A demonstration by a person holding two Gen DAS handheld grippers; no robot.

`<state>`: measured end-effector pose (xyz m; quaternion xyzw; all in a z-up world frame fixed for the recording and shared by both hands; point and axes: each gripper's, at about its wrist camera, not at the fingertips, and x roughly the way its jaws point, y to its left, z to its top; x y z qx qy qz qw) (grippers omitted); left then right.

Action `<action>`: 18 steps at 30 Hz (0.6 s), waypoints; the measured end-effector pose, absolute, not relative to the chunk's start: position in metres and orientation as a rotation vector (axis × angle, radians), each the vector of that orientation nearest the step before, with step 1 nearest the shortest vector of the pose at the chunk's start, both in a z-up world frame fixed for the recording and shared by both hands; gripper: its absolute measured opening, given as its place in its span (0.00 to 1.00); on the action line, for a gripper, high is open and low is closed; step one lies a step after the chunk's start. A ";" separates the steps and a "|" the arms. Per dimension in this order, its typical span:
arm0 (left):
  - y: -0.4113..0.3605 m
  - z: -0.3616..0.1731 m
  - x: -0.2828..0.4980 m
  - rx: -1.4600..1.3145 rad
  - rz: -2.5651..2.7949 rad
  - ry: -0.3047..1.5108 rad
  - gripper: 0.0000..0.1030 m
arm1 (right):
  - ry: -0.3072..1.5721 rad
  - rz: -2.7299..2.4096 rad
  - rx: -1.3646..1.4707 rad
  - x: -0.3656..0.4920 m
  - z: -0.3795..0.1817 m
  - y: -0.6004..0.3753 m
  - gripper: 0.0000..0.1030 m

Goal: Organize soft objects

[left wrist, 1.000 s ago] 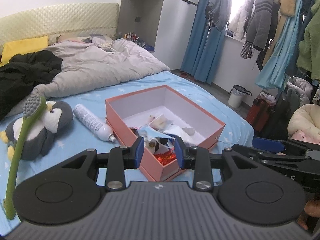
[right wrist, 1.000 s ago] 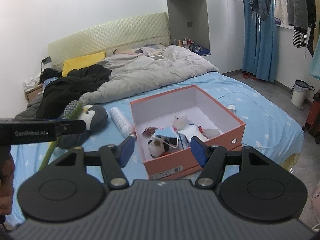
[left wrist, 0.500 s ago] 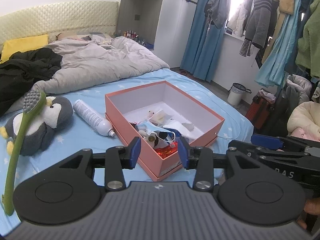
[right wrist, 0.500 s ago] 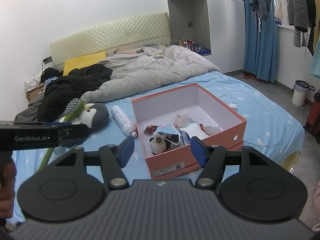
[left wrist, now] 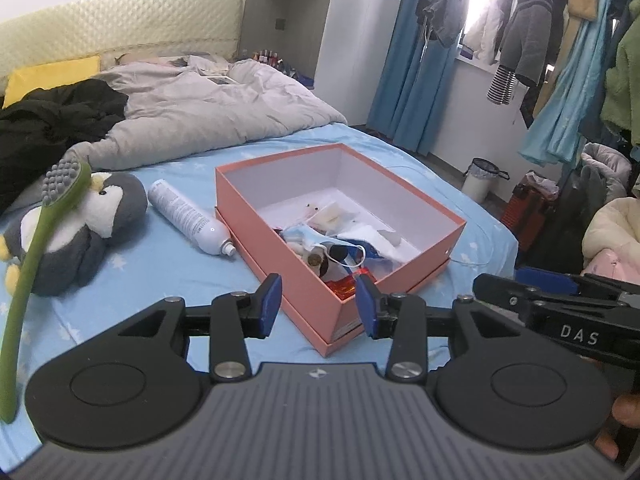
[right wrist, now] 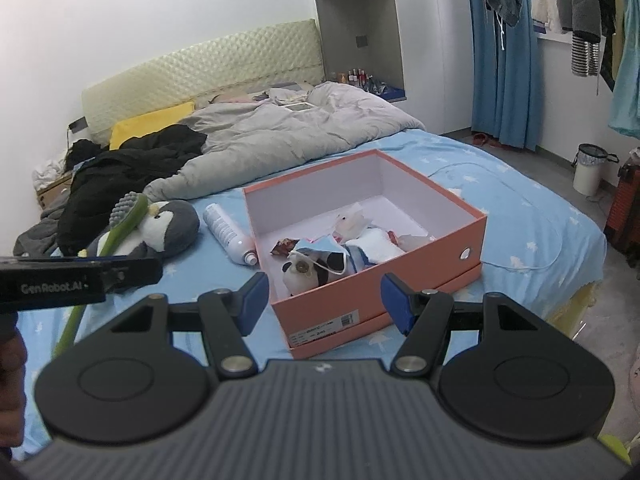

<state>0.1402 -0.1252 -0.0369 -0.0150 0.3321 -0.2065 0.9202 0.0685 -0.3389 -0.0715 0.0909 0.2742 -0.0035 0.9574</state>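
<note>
Both your left gripper point(left wrist: 318, 301) and right gripper point(right wrist: 323, 300) hang part-open, empty; the penguin point(left wrist: 80, 232), middle left, probably drags its green brush point(left wrist: 36, 264) along if grabbed.

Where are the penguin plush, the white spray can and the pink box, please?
penguin plush point(left wrist: 116, 204), left wrist view, grey head.
white spray can point(left wrist: 182, 214), left wrist view, mid-body.
pink box point(right wrist: 376, 280), right wrist view, near outer wall.

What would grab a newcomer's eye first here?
The pink box in the middle of the blue bed, open, with small soft toys piled in its near corner. Left of it lie a white spray can and a penguin plush under a green brush.
</note>
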 end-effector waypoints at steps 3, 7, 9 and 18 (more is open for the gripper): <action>-0.125 -0.035 0.140 -0.036 -0.428 0.678 0.45 | 0.545 -0.014 0.176 0.067 -0.068 -0.340 0.63; -0.124 -0.029 0.139 -0.035 -0.429 0.659 0.56 | 0.534 -0.010 0.170 0.067 -0.065 -0.341 0.63; -0.123 -0.025 0.139 -0.046 -0.430 0.653 0.68 | 0.531 -0.017 0.166 0.067 -0.063 -0.341 0.73; -0.118 -0.018 0.140 -0.047 -0.406 0.645 0.98 | 0.501 -0.056 0.161 0.064 -0.062 -0.346 1.00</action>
